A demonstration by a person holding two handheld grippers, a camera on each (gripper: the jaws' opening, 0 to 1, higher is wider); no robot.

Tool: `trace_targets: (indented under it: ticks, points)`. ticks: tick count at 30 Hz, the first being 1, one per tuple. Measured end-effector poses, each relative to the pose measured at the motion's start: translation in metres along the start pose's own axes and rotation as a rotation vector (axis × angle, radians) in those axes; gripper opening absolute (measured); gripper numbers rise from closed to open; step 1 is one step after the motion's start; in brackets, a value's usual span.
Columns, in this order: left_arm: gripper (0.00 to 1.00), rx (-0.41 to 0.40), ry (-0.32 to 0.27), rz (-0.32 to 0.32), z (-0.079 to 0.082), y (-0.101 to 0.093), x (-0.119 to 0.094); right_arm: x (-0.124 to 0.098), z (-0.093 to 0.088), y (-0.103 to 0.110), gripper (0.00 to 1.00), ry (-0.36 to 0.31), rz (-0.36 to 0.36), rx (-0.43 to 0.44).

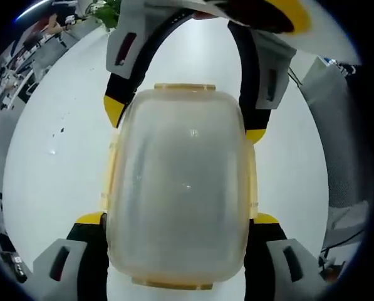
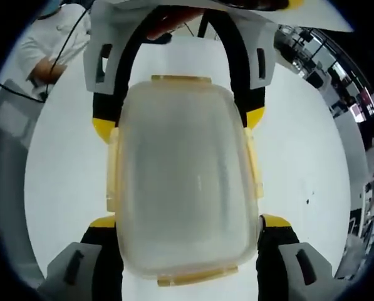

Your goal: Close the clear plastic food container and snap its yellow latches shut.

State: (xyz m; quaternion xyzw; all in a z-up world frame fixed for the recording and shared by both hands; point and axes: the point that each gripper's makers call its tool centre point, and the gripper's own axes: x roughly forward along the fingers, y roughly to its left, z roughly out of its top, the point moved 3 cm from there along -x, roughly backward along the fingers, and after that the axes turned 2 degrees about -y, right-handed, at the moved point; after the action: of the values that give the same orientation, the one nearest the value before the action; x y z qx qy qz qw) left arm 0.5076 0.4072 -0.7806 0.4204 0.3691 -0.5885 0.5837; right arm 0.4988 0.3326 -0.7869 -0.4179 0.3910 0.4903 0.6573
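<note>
The clear plastic food container (image 1: pixel 180 188), lid down, is set on the white table (image 1: pixel 55 169) away from its edges and is straddled from opposite ends by the left gripper (image 1: pixel 177 219) and right gripper (image 2: pixel 190 219), both spread wide around its long sides. Whether the yellow latches (image 2: pixel 181 79) are snapped cannot be told. If squeezed unevenly, the container could be skidded or a latch missed.

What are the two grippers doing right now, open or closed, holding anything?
Left gripper: open, its jaws on either side of the clear container; contact cannot be told.
Right gripper: open, straddling the same container from the opposite end; grip cannot be told.
</note>
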Motion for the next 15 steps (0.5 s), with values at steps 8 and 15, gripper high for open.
trace_targets:
  ticks: [8,15]
  points:
    - [0.91,0.003,0.0,-0.002,0.001,0.0042,-0.0001,-0.0033,-0.0004,-0.0021,0.9,-0.001,-0.007,0.0]
    - [0.91,0.003,0.005,0.007,0.0011,0.0036,-0.0008,-0.0035,-0.0005,-0.0023,0.9,-0.005,-0.009,-0.018]
